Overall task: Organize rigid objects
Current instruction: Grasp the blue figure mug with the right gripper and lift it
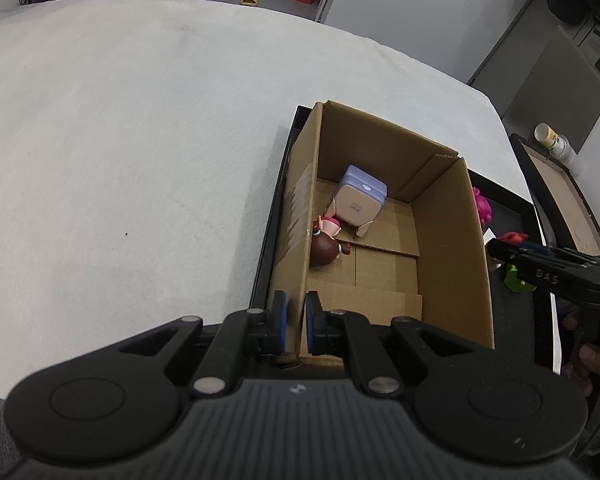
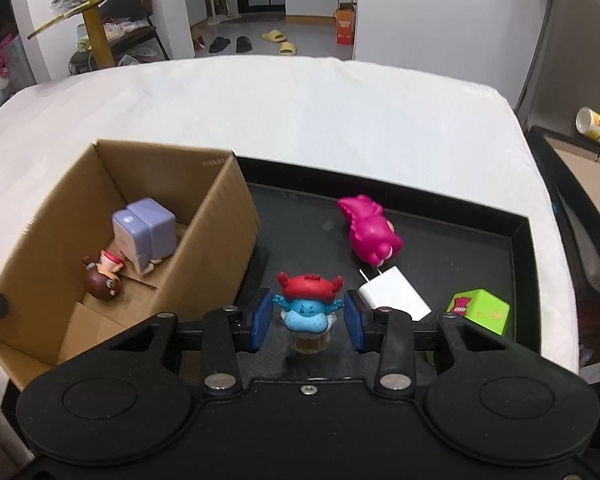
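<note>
Over the box's near-left corner, the left gripper (image 1: 296, 322) pinches the cardboard box (image 1: 452, 248) wall, steadying it. From the right wrist, the right gripper (image 2: 307, 316) has closed on the blue crab-hat figure (image 2: 309, 306) above the black tray (image 2: 522, 240); best keep it level and clear the box wall before releasing beside the purple cube (image 2: 146, 232).

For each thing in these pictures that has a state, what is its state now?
Cardboard box: open on top, standing in the black tray.
Left gripper: shut on the box's near wall.
Right gripper: shut on the blue figure.
Purple cube toy: inside the box.
Brown-haired doll: lying inside the box.
Pink toy: lying in the tray.
White charger: in the tray, prongs exposed.
Green cube: in the tray.
</note>
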Demonstrator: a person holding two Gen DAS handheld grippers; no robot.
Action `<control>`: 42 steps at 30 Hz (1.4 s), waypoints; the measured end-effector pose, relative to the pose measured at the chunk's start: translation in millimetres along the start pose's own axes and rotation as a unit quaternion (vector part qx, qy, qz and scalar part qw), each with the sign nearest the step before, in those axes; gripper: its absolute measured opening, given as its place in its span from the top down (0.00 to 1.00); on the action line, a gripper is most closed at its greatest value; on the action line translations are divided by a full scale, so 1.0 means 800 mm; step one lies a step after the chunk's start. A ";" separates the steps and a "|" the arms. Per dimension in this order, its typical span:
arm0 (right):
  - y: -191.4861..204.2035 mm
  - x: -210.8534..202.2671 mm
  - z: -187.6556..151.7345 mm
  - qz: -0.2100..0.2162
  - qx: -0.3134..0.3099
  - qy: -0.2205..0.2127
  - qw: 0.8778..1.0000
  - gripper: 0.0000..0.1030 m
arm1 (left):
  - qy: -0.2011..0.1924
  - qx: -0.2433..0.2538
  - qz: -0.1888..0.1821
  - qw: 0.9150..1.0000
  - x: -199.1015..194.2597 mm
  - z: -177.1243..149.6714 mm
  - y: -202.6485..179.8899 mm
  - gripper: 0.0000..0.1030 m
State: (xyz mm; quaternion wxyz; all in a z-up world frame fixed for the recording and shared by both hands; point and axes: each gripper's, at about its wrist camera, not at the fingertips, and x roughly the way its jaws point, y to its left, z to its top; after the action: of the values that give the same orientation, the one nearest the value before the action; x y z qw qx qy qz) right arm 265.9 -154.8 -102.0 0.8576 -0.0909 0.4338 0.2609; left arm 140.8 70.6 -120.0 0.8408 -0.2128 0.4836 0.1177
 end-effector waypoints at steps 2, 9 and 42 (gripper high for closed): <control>0.003 -0.009 0.005 -0.001 -0.004 -0.004 1.000 0.63 | 0.000 0.001 0.000 1.000 -0.001 -0.001 0.000 0.92; 0.005 -0.037 0.033 0.005 0.015 -0.021 1.000 0.63 | 0.000 0.005 0.000 1.000 -0.001 -0.002 -0.002 0.92; 0.082 -0.040 0.082 0.043 -0.067 -0.049 0.996 0.63 | -0.002 0.007 -0.009 1.000 -0.004 -0.004 0.002 0.92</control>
State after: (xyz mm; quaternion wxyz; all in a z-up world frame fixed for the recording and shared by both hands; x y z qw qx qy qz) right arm 261.6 -86.0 -31.9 0.8578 -0.1164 0.3768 0.3296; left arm 136.3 70.7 -119.0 0.8441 -0.2110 0.4811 0.1074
